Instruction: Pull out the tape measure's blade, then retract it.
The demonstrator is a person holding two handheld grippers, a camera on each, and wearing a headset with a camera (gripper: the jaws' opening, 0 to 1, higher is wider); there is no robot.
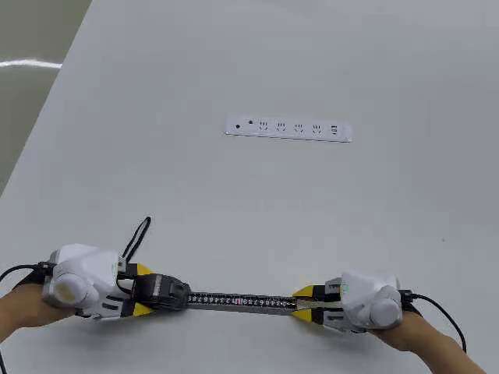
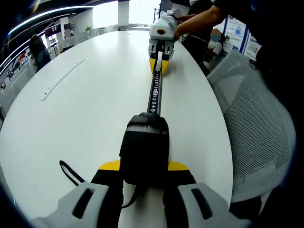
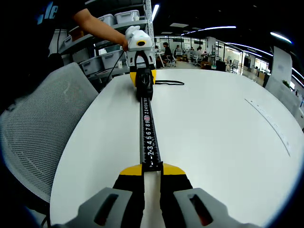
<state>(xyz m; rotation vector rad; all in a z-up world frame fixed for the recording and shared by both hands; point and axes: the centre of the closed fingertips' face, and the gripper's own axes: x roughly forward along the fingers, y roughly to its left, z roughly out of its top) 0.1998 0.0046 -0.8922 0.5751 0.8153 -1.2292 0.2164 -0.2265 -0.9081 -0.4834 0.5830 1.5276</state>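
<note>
I see left gripper (image 1: 146,290) clamped round black tape measure case (image 1: 167,291), right gripper (image 1: 303,303) pinching tip of dark numbered blade (image 1: 242,300), drawn out over white tabletop (image 1: 273,210).

Large white oval table (image 1: 312,62) spanning open-plan office; white power strip (image 1: 288,128) lying flat mid-table. Grey mesh chair (image 2: 256,142) standing at table edge. Shelving carrying grey storage bins (image 3: 124,17) rising behind. Ceiling strip lights (image 3: 213,28) glowing overhead; daylight coming through far windows (image 2: 104,12). Greenish floor (image 1: 31,47) showing beyond table edge.

Black tape measure (image 1: 165,291), dark numbered blade (image 1: 242,301) out straight, flat on white table (image 1: 312,202).
</note>
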